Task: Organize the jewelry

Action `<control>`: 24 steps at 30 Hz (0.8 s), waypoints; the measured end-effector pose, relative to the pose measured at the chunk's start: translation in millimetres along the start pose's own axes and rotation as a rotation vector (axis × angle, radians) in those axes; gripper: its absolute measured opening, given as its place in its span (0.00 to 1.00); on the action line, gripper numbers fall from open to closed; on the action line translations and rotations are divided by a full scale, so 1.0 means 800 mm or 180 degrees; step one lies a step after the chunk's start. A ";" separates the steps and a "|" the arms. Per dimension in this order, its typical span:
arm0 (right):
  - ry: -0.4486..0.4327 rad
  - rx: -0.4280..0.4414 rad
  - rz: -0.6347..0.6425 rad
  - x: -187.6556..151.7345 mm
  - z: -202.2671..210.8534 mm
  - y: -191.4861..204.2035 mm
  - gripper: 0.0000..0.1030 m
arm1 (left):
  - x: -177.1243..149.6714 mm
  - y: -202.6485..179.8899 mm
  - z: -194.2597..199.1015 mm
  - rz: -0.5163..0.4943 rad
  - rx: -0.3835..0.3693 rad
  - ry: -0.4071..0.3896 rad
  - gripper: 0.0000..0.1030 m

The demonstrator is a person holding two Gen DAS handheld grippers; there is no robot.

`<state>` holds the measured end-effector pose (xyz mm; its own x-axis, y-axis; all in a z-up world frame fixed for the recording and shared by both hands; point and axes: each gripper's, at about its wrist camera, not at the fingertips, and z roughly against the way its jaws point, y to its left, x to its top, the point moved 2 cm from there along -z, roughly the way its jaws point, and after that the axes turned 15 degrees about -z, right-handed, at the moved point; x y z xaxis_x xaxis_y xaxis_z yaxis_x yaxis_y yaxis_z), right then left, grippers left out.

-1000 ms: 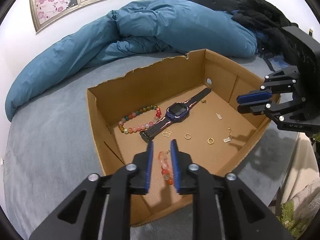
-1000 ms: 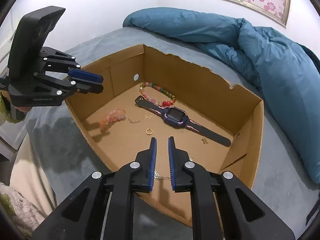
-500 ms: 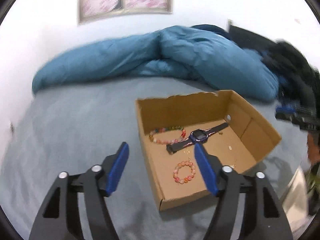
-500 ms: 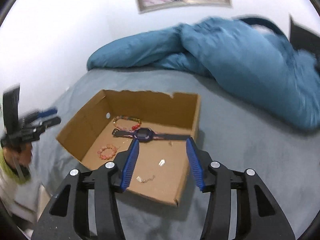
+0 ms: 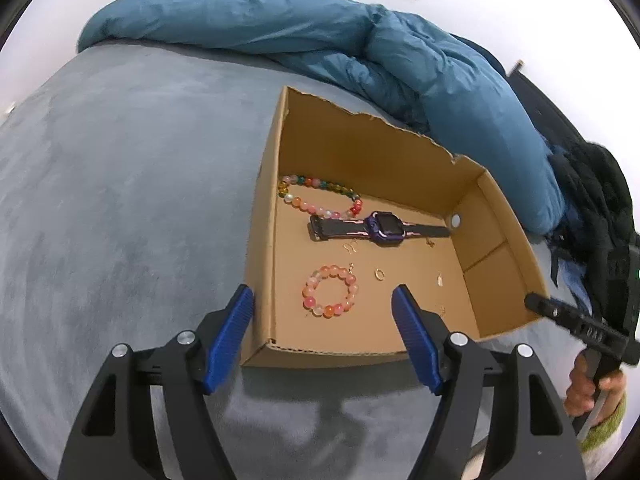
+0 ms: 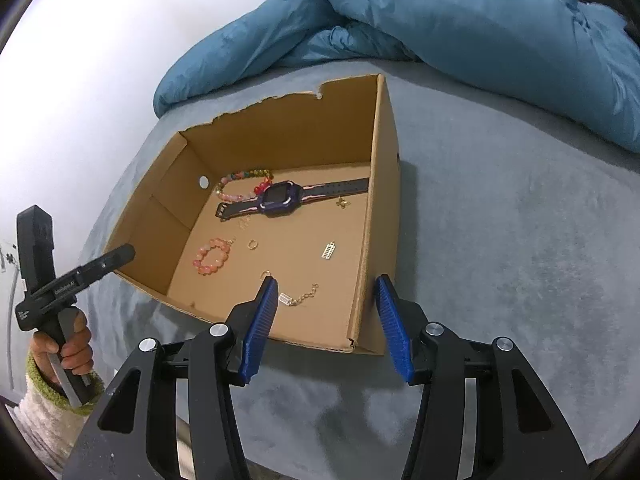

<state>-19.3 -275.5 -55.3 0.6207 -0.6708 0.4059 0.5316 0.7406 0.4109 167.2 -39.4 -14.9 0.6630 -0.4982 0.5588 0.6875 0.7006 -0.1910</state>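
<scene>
Left wrist view: left gripper (image 5: pixel 323 334) spread wide, holding nothing, raised above the near edge of the cardboard box (image 5: pixel 496 216). Box sits on a grey bed cover (image 5: pixel 120 184); rumpled blue duvet (image 5: pixel 400 60) behind it. On the box floor: multicoloured bead bracelet (image 5: pixel 320 196) toward the far left corner, purple watch (image 5: pixel 382 226) lying flat just in front of it, strap end touching or nearly touching the beads. Pink bead bracelet (image 5: pixel 330 298) nearer the camera, apart from the watch. Small gold ring (image 5: pixel 379 274) just right of the pink beads. Other tiny gold bits present, too small to name here.

Right wrist view: right gripper (image 6: pixel 326 326) also released, fingers wide apart, straddling the box's near right corner from above, nothing between them. Gold chain with a tag (image 6: pixel 298 299) lies on the floor near the left finger. Small rectangular charm (image 6: pixel 328 250) sits mid-floor, apart from the chain. Left gripper seen side-on at far left, outside the box wall.
</scene>
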 end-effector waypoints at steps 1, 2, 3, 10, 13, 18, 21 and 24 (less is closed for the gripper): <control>-0.0005 -0.0014 0.0002 -0.001 0.001 -0.002 0.48 | -0.001 -0.003 0.001 -0.0026 0.0036 0.0013 0.67; -0.0007 -0.0031 0.0007 -0.002 0.002 -0.003 0.48 | -0.003 -0.010 0.002 -0.0102 0.0082 0.0031 0.67; -0.0004 -0.0051 0.0008 -0.003 0.003 -0.004 0.48 | -0.006 -0.013 0.003 -0.0133 0.0087 0.0041 0.67; -0.0026 -0.0081 0.0010 -0.031 0.025 -0.010 0.48 | -0.038 -0.032 0.029 -0.0105 -0.0016 0.0112 0.67; -0.0034 -0.0110 -0.0022 -0.041 0.034 -0.014 0.48 | -0.052 -0.043 0.039 -0.0119 -0.0040 0.0135 0.67; -0.0067 -0.0140 -0.0079 -0.055 0.044 -0.015 0.48 | -0.070 -0.051 0.054 -0.0095 -0.0072 0.0136 0.67; -0.0119 -0.0154 -0.0118 -0.054 0.039 -0.013 0.49 | -0.073 -0.054 0.057 -0.0093 -0.0068 0.0114 0.68; -0.0210 -0.0138 -0.0162 -0.056 0.035 -0.014 0.49 | -0.075 -0.051 0.055 -0.0073 -0.0081 0.0073 0.68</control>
<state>-69.0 -254.6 -55.1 0.5537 -0.7076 0.4389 0.5869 0.7056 0.3972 86.2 -15.4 -4.8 0.6534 -0.5258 0.5446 0.7097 0.6759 -0.1989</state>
